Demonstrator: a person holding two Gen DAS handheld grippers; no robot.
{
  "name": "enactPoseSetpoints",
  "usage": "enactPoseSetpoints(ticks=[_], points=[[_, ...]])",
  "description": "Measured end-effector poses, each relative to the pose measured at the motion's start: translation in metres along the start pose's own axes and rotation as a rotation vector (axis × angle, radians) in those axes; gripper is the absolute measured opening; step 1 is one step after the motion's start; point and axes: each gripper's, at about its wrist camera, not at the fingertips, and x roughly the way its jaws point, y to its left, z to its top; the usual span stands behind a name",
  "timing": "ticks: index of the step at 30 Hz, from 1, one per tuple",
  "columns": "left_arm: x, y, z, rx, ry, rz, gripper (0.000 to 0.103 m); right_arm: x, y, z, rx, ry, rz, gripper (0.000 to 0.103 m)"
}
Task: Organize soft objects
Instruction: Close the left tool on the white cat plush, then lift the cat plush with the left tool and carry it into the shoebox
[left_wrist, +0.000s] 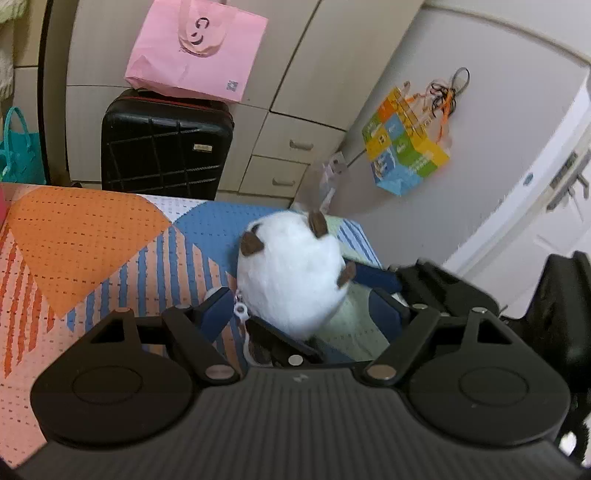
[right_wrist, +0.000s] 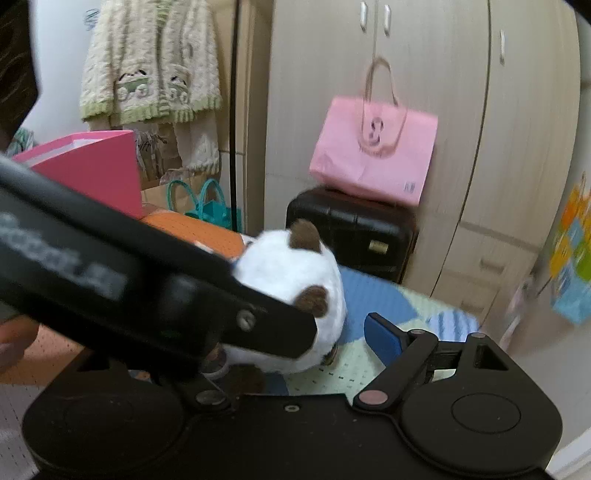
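A: Left gripper (left_wrist: 299, 306) jaws are spread, straddling the white plush toy (left_wrist: 291, 273); pads sit beside the fur, no visible squeeze. Right gripper (right_wrist: 295, 332): one blue finger (right_wrist: 384, 338) stands clear of the toy, the other is hidden behind the left tool body, so spread but not gripping.

B: Toy location?

A: On the patterned bedspread (left_wrist: 92, 236), near its corner edge.

B: Risks?

A: Two tools crowd one toy; they could collide. Round, slippery fur may squirt out on closing and roll off the edge. White clip (left_wrist: 242, 310) could snag a finger.
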Motion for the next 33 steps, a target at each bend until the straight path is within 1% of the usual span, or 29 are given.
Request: enactPoseSetpoints(ticks=[1, 2, 3, 4, 5, 8, 10, 12, 13, 15, 19, 21, 23, 26, 29, 33], points=[[0.001, 0.001, 0.0, -0.013, -0.01, -0.003, 0.077, 0.003, -0.003, 0.0, 0.017, 0.012, 0.021, 0.084], [0.002, 0.003, 0.0, -0.025, -0.019, -0.009, 0.071, 0.004, -0.004, -0.001, 0.026, 0.016, 0.043, 0.082], [0.003, 0.004, -0.001, -0.04, -0.02, -0.021, 0.067, 0.004, -0.004, -0.001, 0.03, 0.013, 0.06, 0.075], [0.005, 0.005, -0.002, -0.048, -0.013, -0.038, 0.064, 0.003, -0.004, -0.002, 0.03, 0.005, 0.064, 0.071], [0.004, 0.005, -0.002, -0.042, -0.022, -0.038, 0.061, 0.002, -0.002, -0.003, 0.022, 0.003, 0.053, 0.069], [0.004, 0.004, -0.002, -0.027, -0.01, -0.038, 0.055, -0.004, 0.006, -0.007, 0.003, -0.01, 0.019, 0.066], [0.002, 0.002, -0.002, -0.019, -0.002, -0.04, 0.054, -0.006, 0.009, -0.007, 0.001, -0.014, 0.002, 0.065], [-0.002, -0.004, -0.003, 0.015, 0.001, -0.025, 0.053, -0.01, 0.011, -0.007, 0.016, -0.019, -0.006, 0.064], [-0.004, -0.007, -0.004, 0.028, 0.003, -0.013, 0.051, -0.013, 0.012, -0.008, 0.027, -0.018, -0.012, 0.064], [-0.007, -0.017, -0.007, 0.064, 0.01, 0.028, 0.05, -0.015, 0.016, -0.009, 0.041, -0.013, -0.018, 0.064], [-0.018, -0.029, -0.015, 0.107, 0.002, 0.056, 0.05, -0.024, 0.025, -0.01, 0.041, -0.022, -0.055, 0.064], [-0.024, -0.032, -0.019, 0.127, 0.01, 0.048, 0.05, -0.031, 0.026, -0.012, 0.077, -0.017, -0.051, 0.064], [-0.028, -0.035, -0.024, 0.137, 0.026, 0.046, 0.05, -0.036, 0.024, -0.015, 0.131, 0.007, -0.03, 0.064], [-0.036, -0.04, -0.035, 0.171, 0.021, 0.073, 0.049, -0.039, 0.022, -0.021, 0.197, 0.027, 0.001, 0.064], [-0.047, -0.044, -0.043, 0.186, 0.023, 0.091, 0.049, -0.049, 0.033, -0.029, 0.201, 0.015, 0.003, 0.064], [-0.063, -0.044, -0.052, 0.194, 0.025, 0.08, 0.049, -0.06, 0.039, -0.035, 0.239, 0.009, 0.015, 0.064]])
